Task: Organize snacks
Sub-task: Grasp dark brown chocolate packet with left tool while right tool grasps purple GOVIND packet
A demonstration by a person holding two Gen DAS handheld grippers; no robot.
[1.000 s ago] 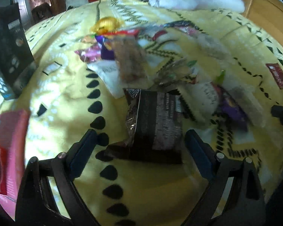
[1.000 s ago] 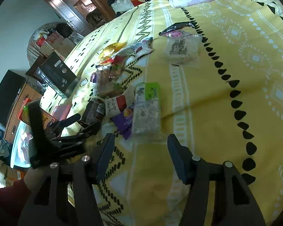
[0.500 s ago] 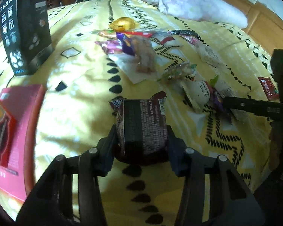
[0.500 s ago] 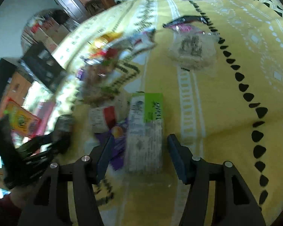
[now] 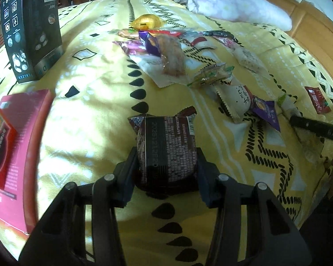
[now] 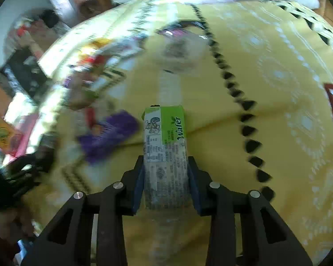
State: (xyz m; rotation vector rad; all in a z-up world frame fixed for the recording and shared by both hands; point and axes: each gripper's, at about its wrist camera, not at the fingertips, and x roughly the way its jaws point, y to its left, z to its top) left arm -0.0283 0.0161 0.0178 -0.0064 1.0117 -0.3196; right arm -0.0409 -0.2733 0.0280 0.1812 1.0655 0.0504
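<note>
both jaws closed; right gripper (image 6: 166, 177) pinches "wafer" pack (image 6: 165, 153)

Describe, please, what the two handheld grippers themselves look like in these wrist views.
Both look alike. The left gripper and the right gripper each have two matte black, angular fingers built as open triangular frames, joined by silver round-headed screws. The inner pads are dark blue. No cables or markings show. A dark red sleeve edge seems visible at the right view's lower left, blurred.

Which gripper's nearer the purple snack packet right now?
Right. The right gripper, shut on the green wafer pack, sits just beside the purple snack packet. The left gripper, clamping the dark brown packet, is farther off.
</note>
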